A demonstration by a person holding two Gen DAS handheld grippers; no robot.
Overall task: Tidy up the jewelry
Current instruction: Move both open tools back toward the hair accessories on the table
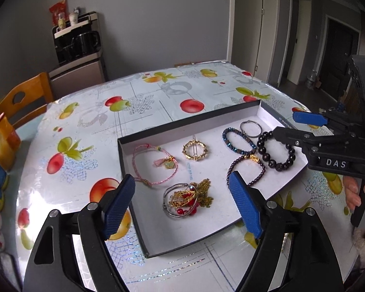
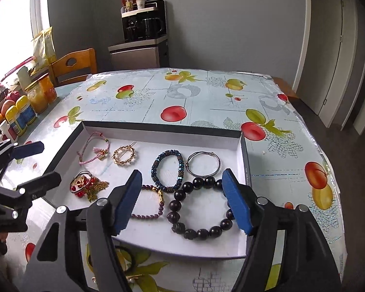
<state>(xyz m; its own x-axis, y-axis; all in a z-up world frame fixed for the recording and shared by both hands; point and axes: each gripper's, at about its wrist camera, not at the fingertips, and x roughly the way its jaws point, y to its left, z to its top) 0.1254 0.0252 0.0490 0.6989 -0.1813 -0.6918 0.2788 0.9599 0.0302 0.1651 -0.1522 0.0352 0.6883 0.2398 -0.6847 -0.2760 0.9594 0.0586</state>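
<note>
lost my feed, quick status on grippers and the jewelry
Left gripper and right gripper open, holding nothing. Seven pieces lie in the box lid. Gold chain tangled through silver bangle.

Your tray (image 2: 242, 155): shallow, white inside, dark rim, flat on table. Your pieces inside, all lying flat:
- pink cord bracelet (image 2: 94, 149), tassel and charm, far left corner
- gold ring clip (image 2: 125, 155), just right of it
- blue bead bracelet (image 2: 168, 171), centre
- thin silver bangle (image 2: 203, 164), right of blue one
- big dark bead bracelet (image 2: 200, 209), near right
- purple bead bracelet (image 2: 149, 203), gold charm, touching blue one
- tangle (image 1: 187, 198): silver bangle, gold chain, red beads, near left
</note>
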